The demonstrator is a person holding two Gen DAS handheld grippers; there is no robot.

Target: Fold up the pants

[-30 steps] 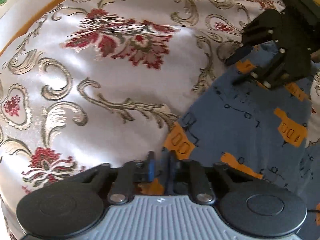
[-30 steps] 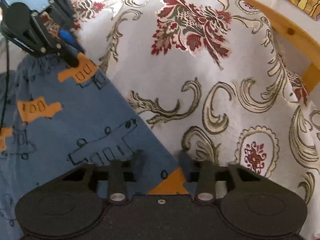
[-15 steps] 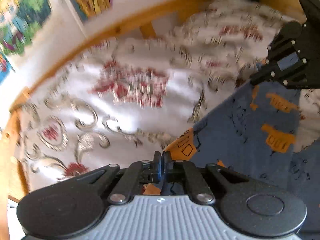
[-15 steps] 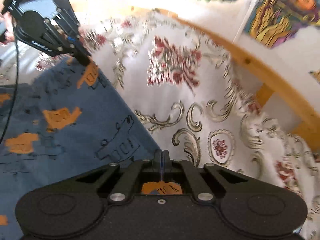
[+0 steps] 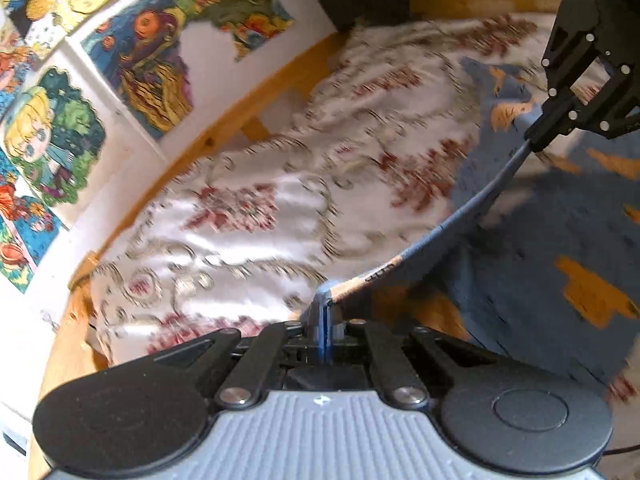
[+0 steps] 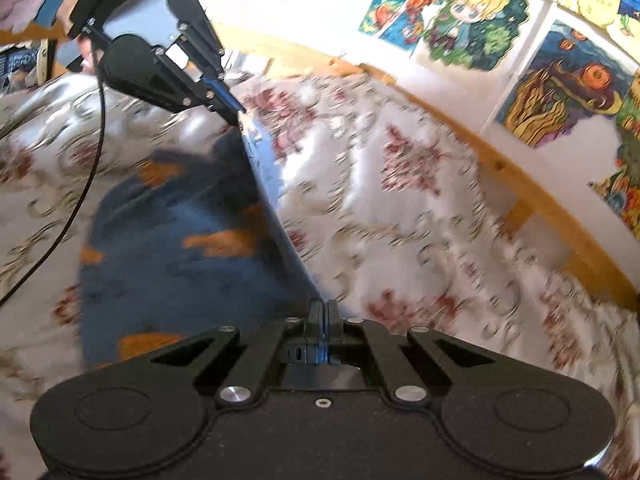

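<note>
A: Where are the pants [image 5: 532, 264] right now?

B: Partly lifted off the bed [image 5: 256, 216]. One edge of the blue fabric with orange patches is stretched taut between the two tools, and the rest hangs down and spreads over the floral bedspread below them.

A: What has the left hand-held gripper [image 5: 325, 320] got?

B: Its fingers are pressed together on a corner of the pants, with blue cloth squeezed between the pads. From that corner the edge runs up and to the right, straight to the other tool.

A: And the right hand-held gripper [image 6: 322, 320]?

B: Likewise closed tight, with only a thin strip of fabric between the pads. In the right wrist view the taut edge climbs from it up to the left, to the tip of the left hand-held gripper, where the cloth is pinched again.

A: So the pants sit between them?

B: Yes, the held edge spans from one to the other, and the body of the garment lies to the left of that line in the right wrist view, to the right of it in the left wrist view.

A: Anything else around?

B: A wooden bed frame [image 6: 532, 188] runs along a white wall covered with colourful drawings [image 6: 464, 20]. A dark cable [image 6: 80, 208] trails from the left tool. Much of the bedspread is blurred.
</note>
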